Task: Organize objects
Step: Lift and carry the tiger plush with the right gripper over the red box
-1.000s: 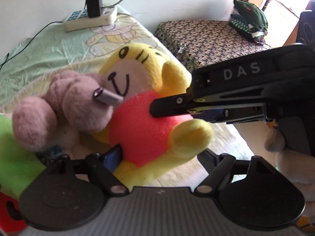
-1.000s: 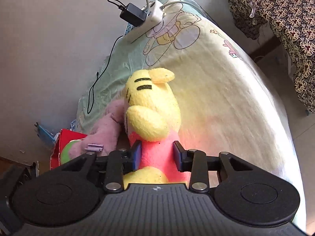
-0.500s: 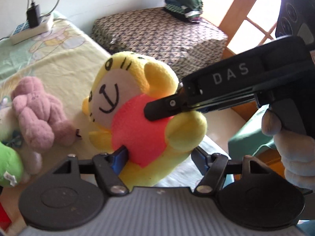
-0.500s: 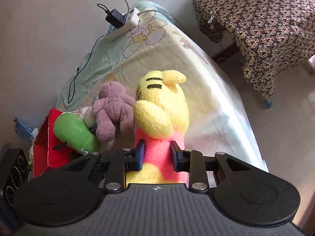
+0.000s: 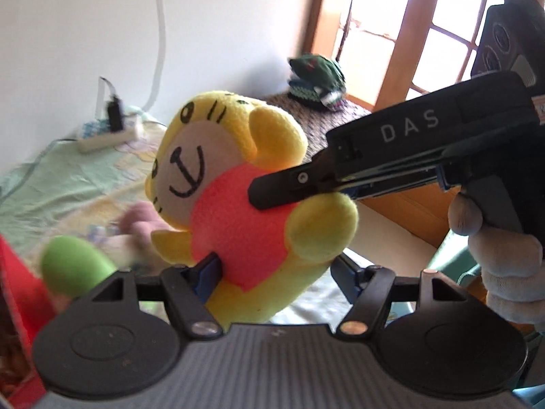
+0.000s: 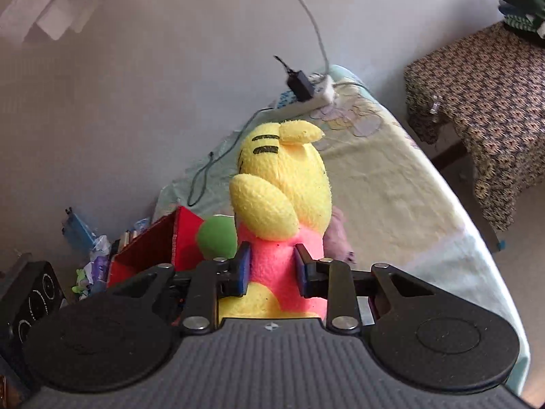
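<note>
- Yellow plush toy with pink belly [image 6: 282, 204] clamped at waist by right gripper [image 6: 272, 269], lifted above bed [image 6: 391, 184].
- Left gripper [image 5: 276, 272] spread wide; one pad touches toy, other stands clear.
- Red box [image 6: 150, 248] left of the right gripper.

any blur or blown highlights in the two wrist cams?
Left wrist view: window blown out; green toy and power strip motion-smeared, yellow plush sharp. Right wrist view: evenly lit, charger slightly smeared, fisheye bends the bed edge.
</note>
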A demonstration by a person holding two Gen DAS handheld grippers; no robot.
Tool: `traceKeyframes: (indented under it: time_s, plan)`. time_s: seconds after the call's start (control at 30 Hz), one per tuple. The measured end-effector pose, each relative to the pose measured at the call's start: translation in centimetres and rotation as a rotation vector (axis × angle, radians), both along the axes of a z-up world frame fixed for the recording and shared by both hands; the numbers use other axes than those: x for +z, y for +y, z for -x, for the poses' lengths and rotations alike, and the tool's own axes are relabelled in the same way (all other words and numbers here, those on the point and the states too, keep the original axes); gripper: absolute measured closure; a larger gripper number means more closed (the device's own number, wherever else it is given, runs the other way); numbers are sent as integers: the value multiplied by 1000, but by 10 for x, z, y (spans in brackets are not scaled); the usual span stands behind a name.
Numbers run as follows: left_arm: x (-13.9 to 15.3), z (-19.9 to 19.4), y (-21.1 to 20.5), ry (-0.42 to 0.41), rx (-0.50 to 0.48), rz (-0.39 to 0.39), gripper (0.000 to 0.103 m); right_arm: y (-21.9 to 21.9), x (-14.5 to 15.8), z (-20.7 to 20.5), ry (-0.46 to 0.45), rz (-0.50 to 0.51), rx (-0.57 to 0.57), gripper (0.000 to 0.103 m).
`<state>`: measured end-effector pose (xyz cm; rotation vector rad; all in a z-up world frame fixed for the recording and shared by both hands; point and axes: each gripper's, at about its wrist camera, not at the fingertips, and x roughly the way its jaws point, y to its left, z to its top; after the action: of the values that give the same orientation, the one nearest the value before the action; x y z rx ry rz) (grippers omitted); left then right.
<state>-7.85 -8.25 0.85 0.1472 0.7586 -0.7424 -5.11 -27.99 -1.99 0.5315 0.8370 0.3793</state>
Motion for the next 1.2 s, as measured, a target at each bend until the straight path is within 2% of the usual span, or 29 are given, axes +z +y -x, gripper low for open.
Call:
traceKeyframes:
  time_s: [0.1,0.27,0.37,0.53,0.83,1.0,1.13,1.2]
  plan:
    - [20,5,48,-49,61,9,32,43,16,-1,-72,-15,63,74]
    - [37,4,124,-103,162,32,32,120,31,-6,-181,-17,139,74]
    - [38,3,166,-112,219,49,32,164,33,-11,-223,-9,185,74]
    - [25,-4,216,-85,276,61,32,222,24,-17,-221,23,223,74]
    - [-16,-22,252,9,305,76,32,273,0,-20,-171,96,214,75]
    - [-19,-26,262,43,330,93,32,295,-3,-22,-157,117,223,75]
    - [-21,-24,279,76,326,137,32,298,-1,-25,-147,173,200,75]
    - [-27,-31,270,95,313,140,32,294,-4,-29,-129,210,179,75]
